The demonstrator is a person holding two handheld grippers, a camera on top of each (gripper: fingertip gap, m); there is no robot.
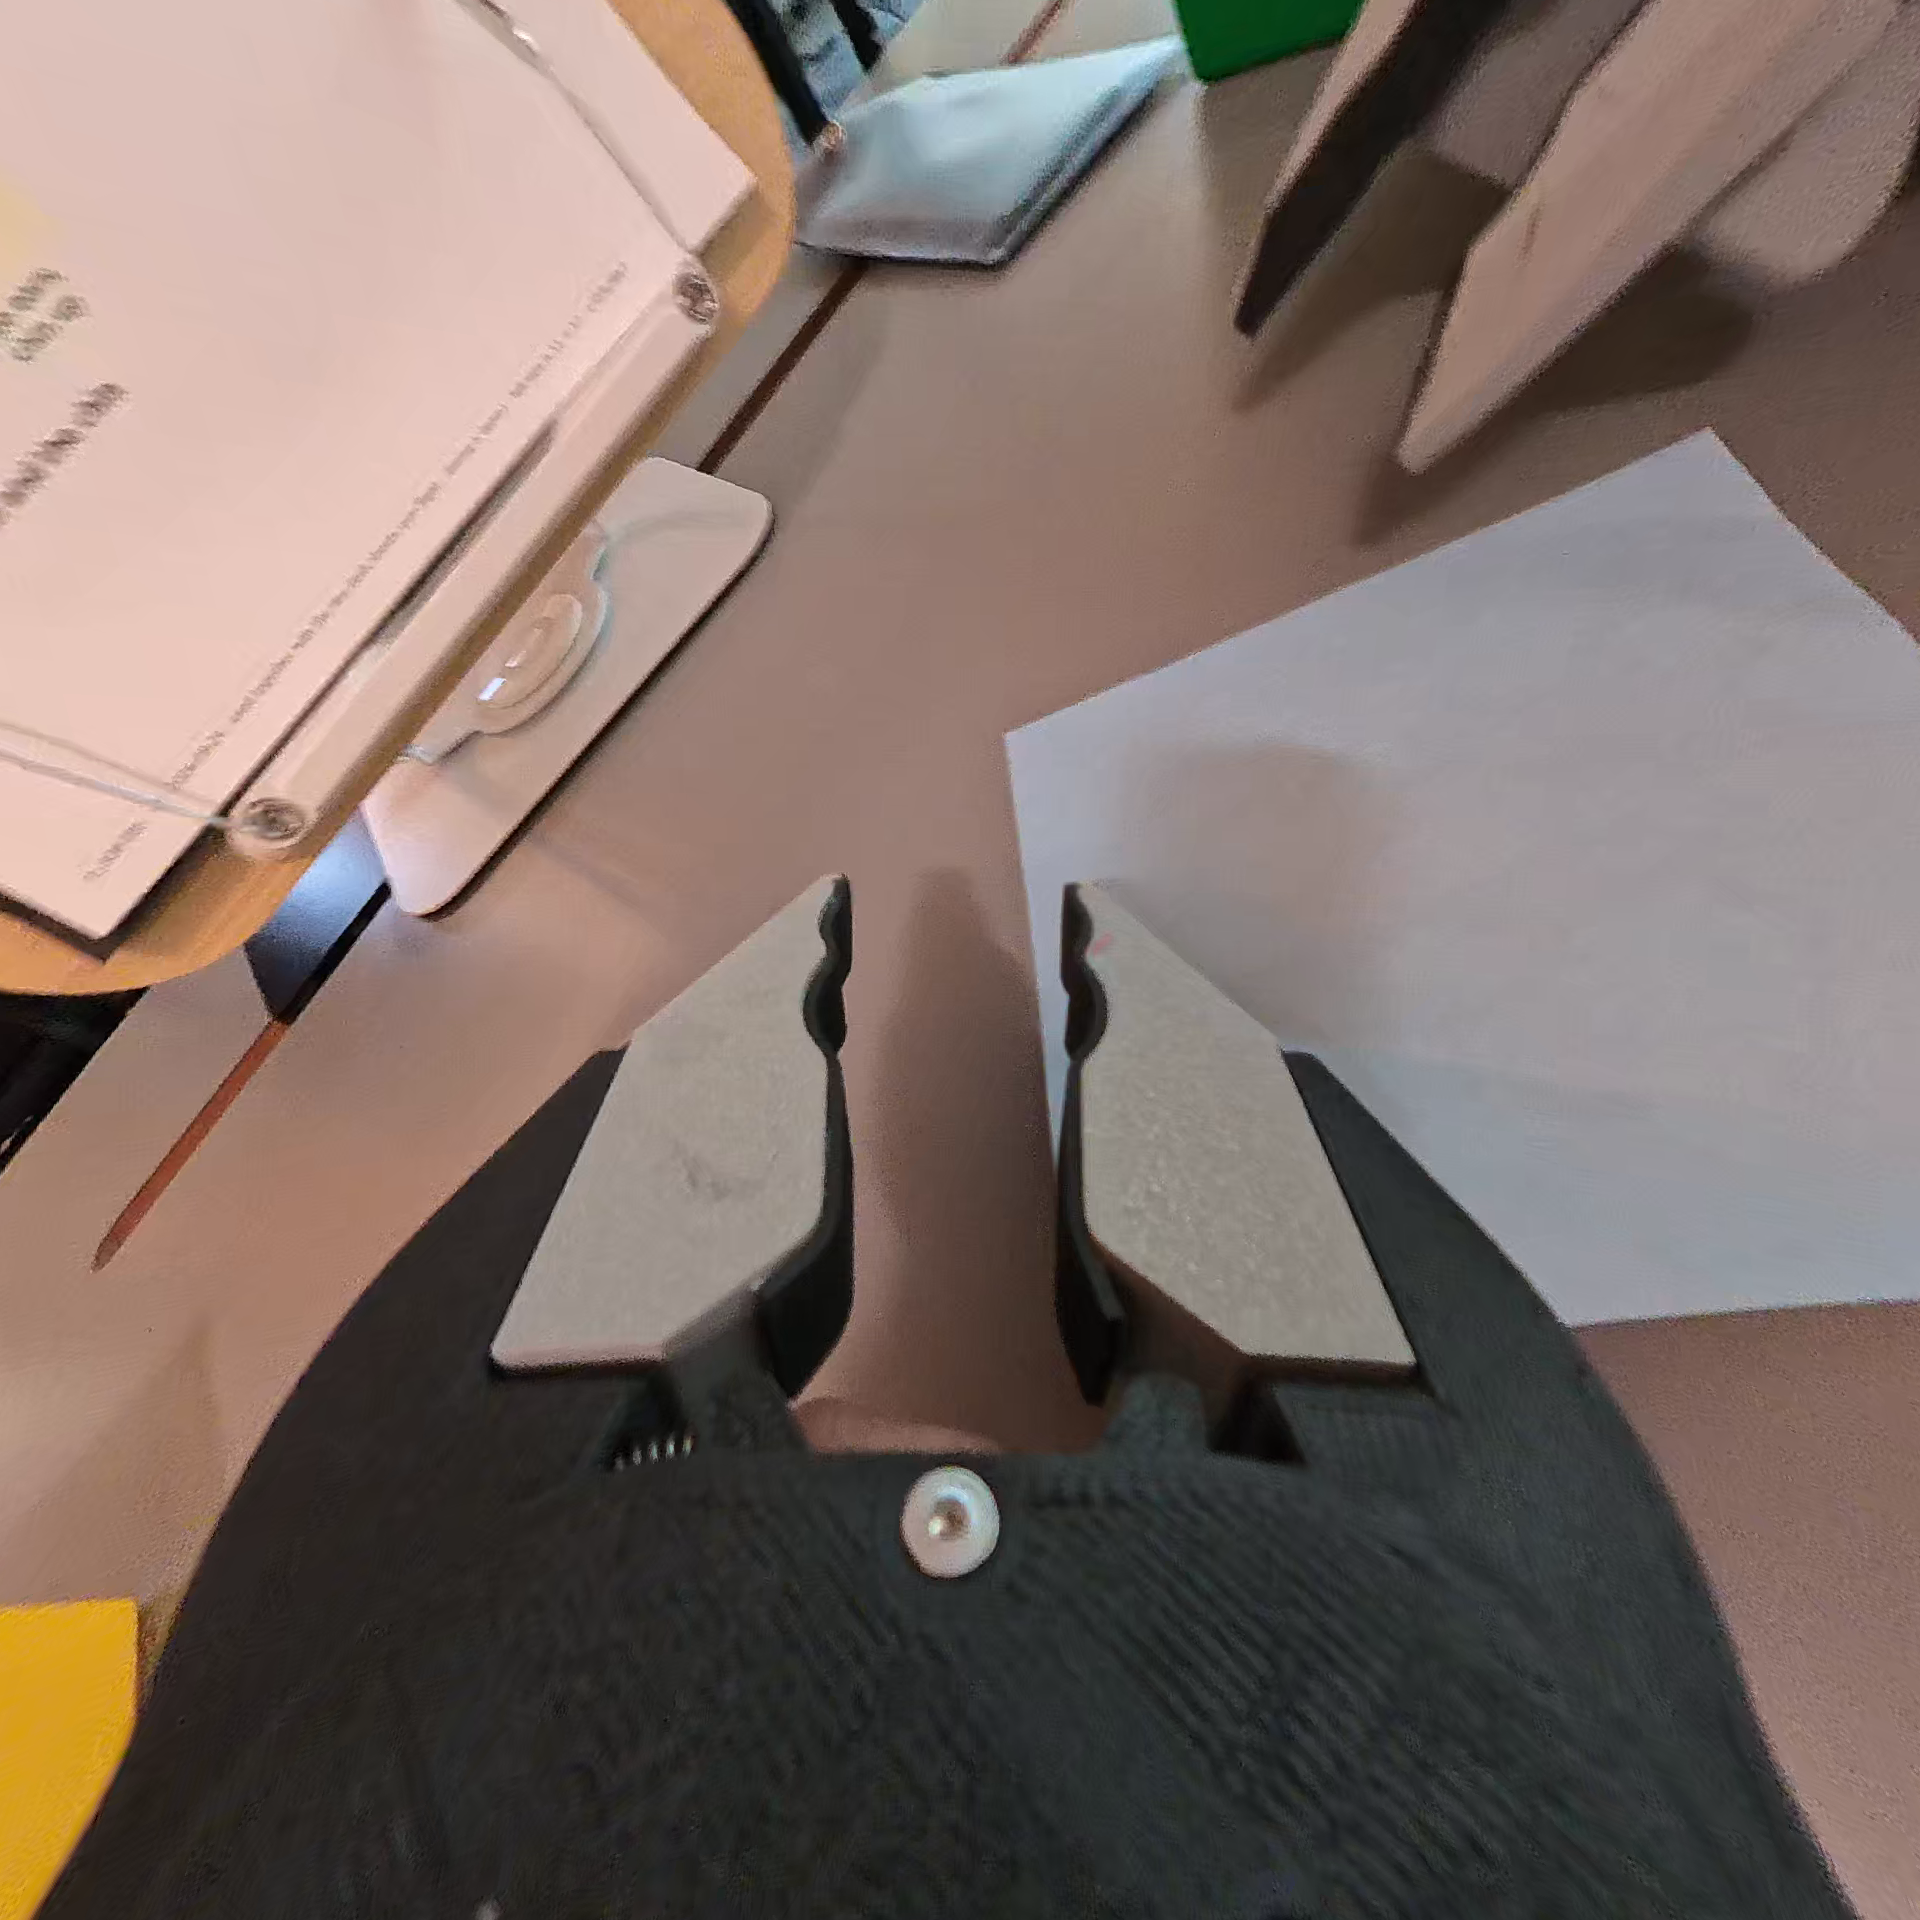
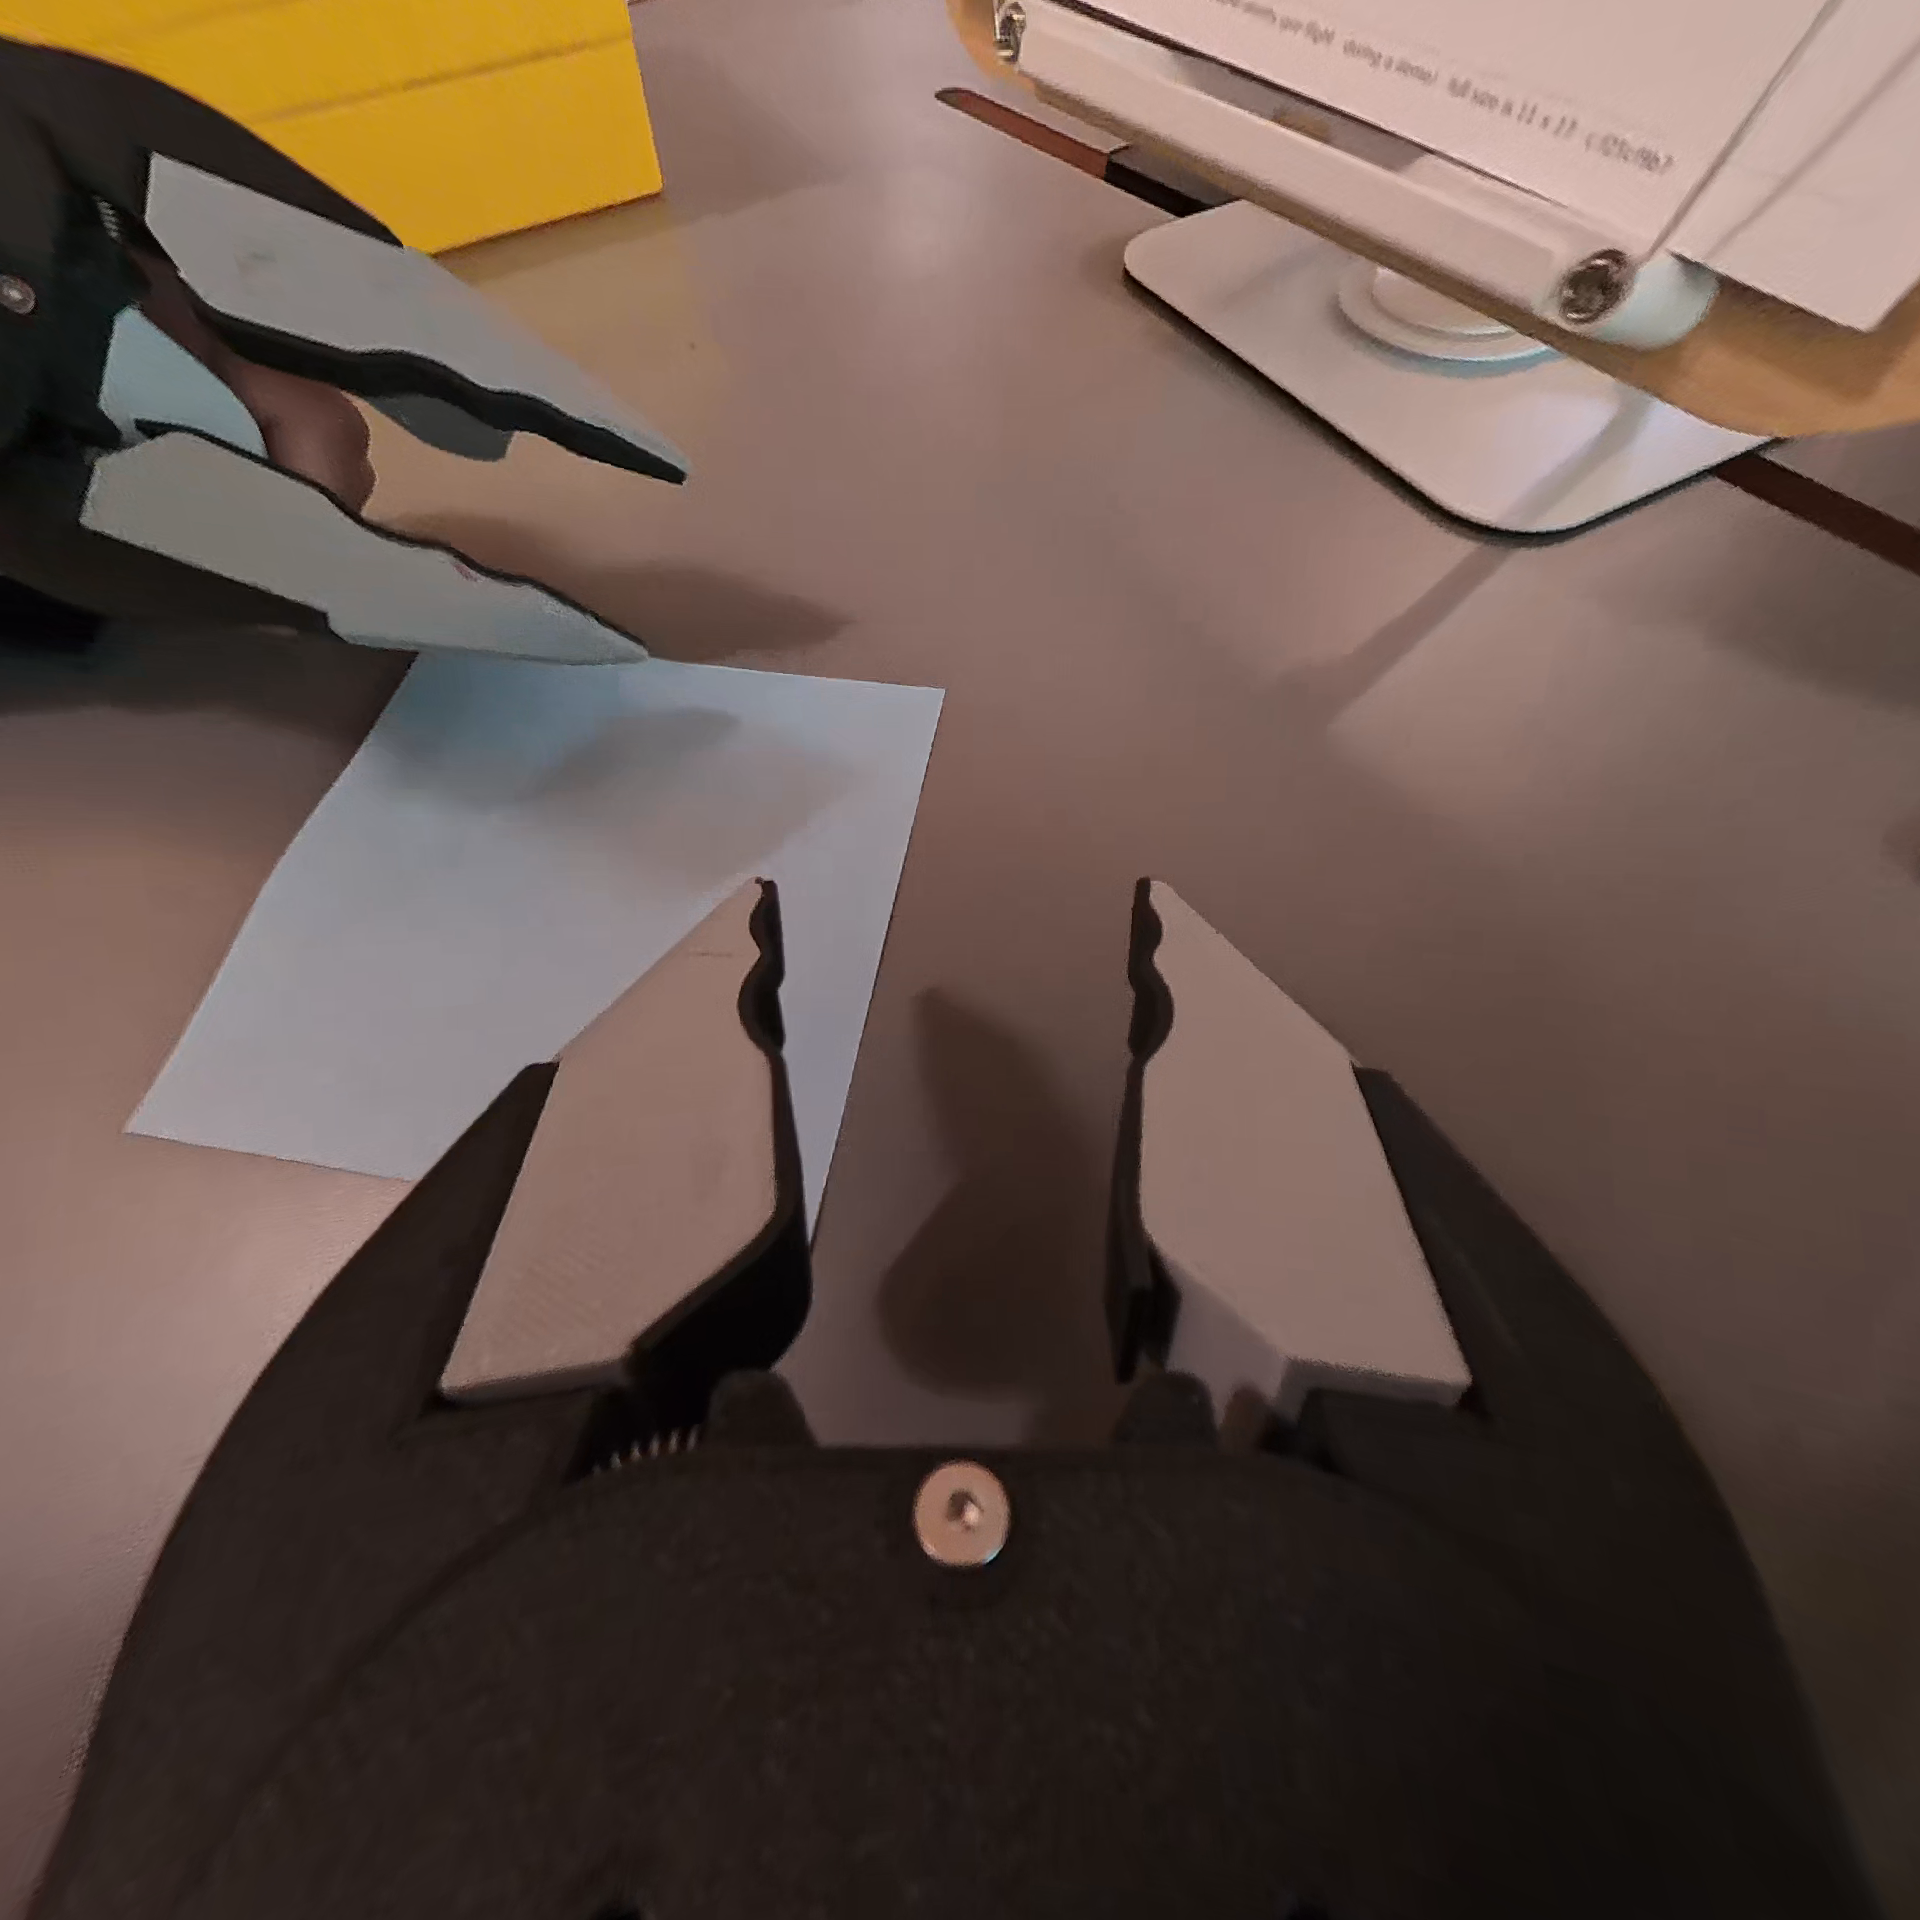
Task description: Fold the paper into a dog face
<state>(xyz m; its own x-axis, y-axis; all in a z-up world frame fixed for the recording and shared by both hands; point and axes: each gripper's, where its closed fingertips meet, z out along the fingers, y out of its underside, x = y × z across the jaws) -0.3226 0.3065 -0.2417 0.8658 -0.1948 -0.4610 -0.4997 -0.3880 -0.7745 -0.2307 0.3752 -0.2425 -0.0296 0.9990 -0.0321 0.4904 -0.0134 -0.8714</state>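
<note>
A flat, unfolded pale blue sheet of paper point(image 1: 1475, 914) lies on the brown table point(image 1: 914, 582); it also shows in the right wrist view point(image 2: 540, 914). My left gripper point(image 1: 956, 904) is open and empty, hovering just above the sheet's left edge, with its right finger over the paper. My right gripper point(image 2: 951, 904) is open and empty, just off the sheet's right edge, with its left finger over the paper. The left gripper point(image 2: 655, 561) shows at the sheet's far corner in the right wrist view. The right gripper point(image 1: 1330, 384) shows beyond the sheet in the left wrist view.
A document stand with a white base point(image 1: 582, 665) point(image 2: 1382, 343) holds printed sheets point(image 1: 312, 343) on a wooden board, close to the paper. A yellow box point(image 2: 468, 114) sits behind the left gripper. A grey folded item point(image 1: 977, 166) and a green object point(image 1: 1268, 31) lie farther off.
</note>
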